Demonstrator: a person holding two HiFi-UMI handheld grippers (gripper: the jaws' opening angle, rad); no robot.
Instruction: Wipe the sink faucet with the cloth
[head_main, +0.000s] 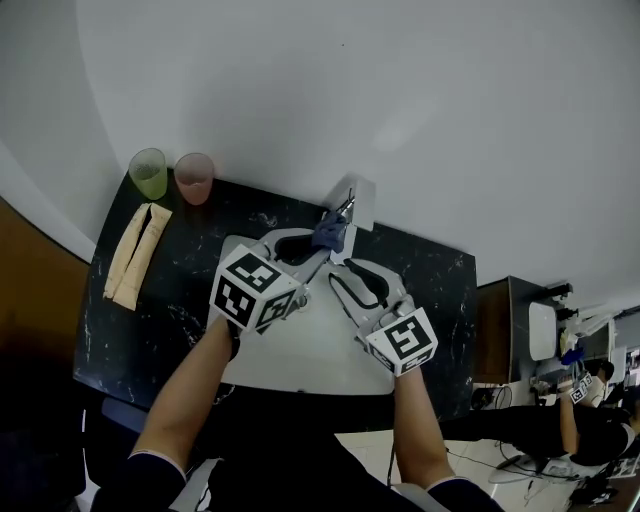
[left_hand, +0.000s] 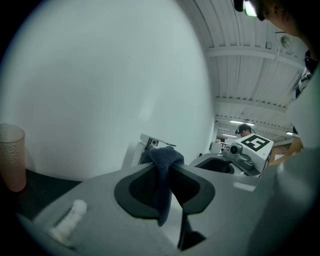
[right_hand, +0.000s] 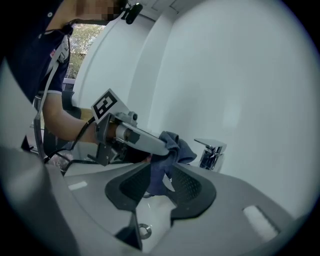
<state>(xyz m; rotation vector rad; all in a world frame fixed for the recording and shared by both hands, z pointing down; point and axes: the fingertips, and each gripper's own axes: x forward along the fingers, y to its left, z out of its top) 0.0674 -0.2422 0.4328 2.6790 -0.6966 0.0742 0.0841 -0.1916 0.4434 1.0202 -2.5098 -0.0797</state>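
A dark blue cloth (head_main: 329, 234) is pinched in my left gripper (head_main: 316, 246), which is shut on it just in front of the chrome faucet (head_main: 346, 208) at the back of the white sink (head_main: 300, 350). In the left gripper view the cloth (left_hand: 162, 156) hangs down between the pads, and the faucet (left_hand: 151, 142) shows behind it. My right gripper (head_main: 343, 268) stands open over the basin, right of the cloth, and holds nothing. From the right gripper view the cloth (right_hand: 179, 146) hangs in front of the faucet (right_hand: 212, 153), ahead of the open right gripper (right_hand: 159, 174).
A green cup (head_main: 149, 172) and a pink cup (head_main: 194, 178) stand at the back left of the dark counter (head_main: 160, 310). A folded beige cloth (head_main: 136, 256) lies on its left side. The sink drain (right_hand: 145, 231) lies below the right gripper. A white wall rises behind the faucet.
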